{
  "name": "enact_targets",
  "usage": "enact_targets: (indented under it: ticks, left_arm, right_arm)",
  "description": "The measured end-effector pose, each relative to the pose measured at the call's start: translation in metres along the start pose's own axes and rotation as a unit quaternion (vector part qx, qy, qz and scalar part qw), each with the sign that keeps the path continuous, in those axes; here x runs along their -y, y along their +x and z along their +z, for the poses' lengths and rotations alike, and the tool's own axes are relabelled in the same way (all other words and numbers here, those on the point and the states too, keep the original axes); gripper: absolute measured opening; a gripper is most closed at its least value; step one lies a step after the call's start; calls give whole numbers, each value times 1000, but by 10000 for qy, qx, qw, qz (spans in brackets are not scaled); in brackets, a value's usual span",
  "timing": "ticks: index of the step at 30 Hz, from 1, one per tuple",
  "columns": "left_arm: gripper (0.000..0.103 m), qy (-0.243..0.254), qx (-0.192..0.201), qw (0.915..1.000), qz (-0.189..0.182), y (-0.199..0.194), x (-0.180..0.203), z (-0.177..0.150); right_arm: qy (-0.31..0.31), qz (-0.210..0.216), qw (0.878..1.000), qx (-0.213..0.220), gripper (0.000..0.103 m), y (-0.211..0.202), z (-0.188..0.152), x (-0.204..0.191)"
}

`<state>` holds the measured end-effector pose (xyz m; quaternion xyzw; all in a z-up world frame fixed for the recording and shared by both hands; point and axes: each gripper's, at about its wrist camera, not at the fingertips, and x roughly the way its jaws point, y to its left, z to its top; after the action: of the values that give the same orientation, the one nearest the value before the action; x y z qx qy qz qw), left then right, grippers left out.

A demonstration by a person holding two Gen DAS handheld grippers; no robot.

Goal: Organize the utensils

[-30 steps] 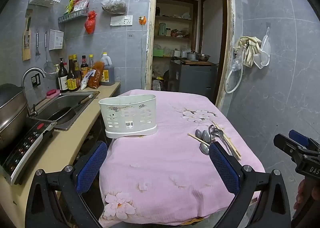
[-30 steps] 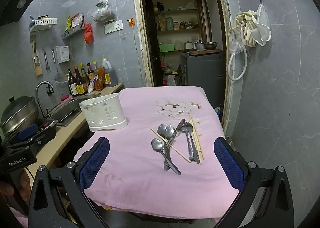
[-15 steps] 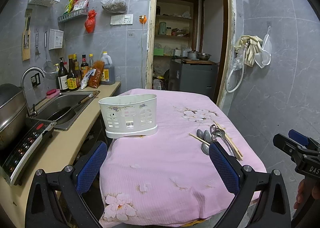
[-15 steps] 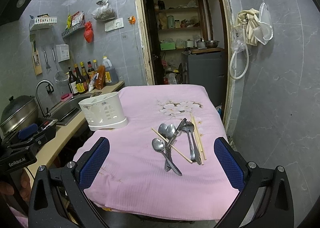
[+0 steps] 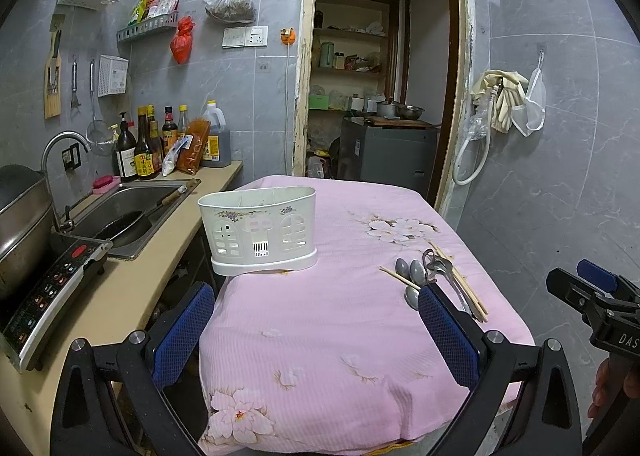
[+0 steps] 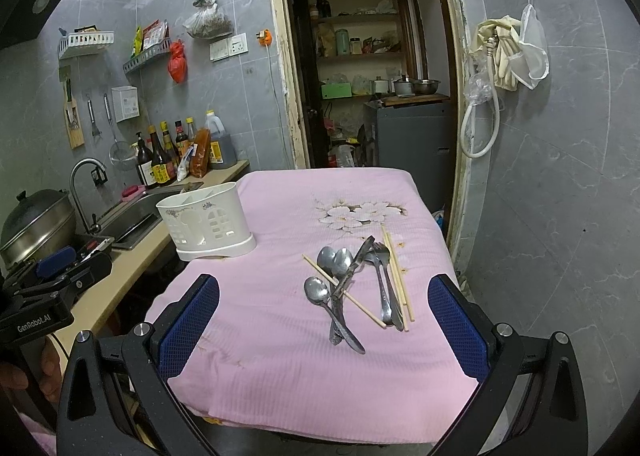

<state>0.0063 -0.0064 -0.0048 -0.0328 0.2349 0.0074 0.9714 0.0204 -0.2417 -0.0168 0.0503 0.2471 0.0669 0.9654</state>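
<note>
A white plastic utensil holder stands upright on the left side of a table under a pink flowered cloth. On the table's right side lies a loose pile of spoons, a fork and wooden chopsticks. My left gripper is open and held short of the table's near edge, empty. My right gripper is open too, hovering near the front edge with the pile ahead between its fingers, touching nothing.
Left of the table runs a counter with a sink, an induction cooker, a steel pot and sauce bottles. Behind the table an open doorway leads to a pantry. A tiled wall stands close on the right.
Both grippers drifted only slightly; the views shift a little. Nothing on the table has moved.
</note>
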Motion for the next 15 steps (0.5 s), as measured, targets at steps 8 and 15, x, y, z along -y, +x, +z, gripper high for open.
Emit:
enact_targets:
  ticks: [8, 15]
  left_arm:
    - [103, -2, -14, 10000, 1, 0, 0, 0]
    - [103, -10, -23, 10000, -1, 6, -5, -1]
  right_arm:
    - [2, 1, 10000, -12, 102, 0, 0, 1]
    - [-13, 1, 10000, -27, 102, 3, -1, -2]
